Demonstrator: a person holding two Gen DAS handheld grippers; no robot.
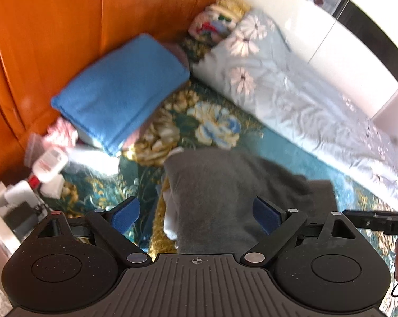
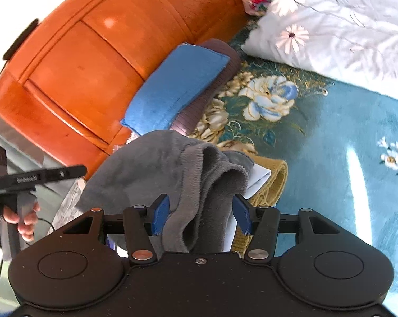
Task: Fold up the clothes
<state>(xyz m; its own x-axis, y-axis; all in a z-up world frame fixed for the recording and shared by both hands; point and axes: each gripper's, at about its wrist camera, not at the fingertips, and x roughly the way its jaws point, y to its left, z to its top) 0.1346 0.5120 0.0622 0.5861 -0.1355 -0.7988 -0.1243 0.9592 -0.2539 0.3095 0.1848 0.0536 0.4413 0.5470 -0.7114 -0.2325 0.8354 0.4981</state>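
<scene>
Grey fleecy garment [image 2: 199, 174] bunched, ribbed hem; left hand-held gripper [image 1: 196, 215] agape, right hand-held gripper [image 2: 201, 215] loosely apart.

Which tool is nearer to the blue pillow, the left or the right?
Probably left, though it is close. Both tools, left and right, hover over the grey garment, with the blue pillow beyond.

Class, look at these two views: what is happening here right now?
A person holding two handheld grippers is folding a grey garment on a flowered bedspread. The left gripper is open above the cloth, gripping nothing. The right gripper has bunched grey fabric between its fingers; whether they press it is unclear.
</scene>
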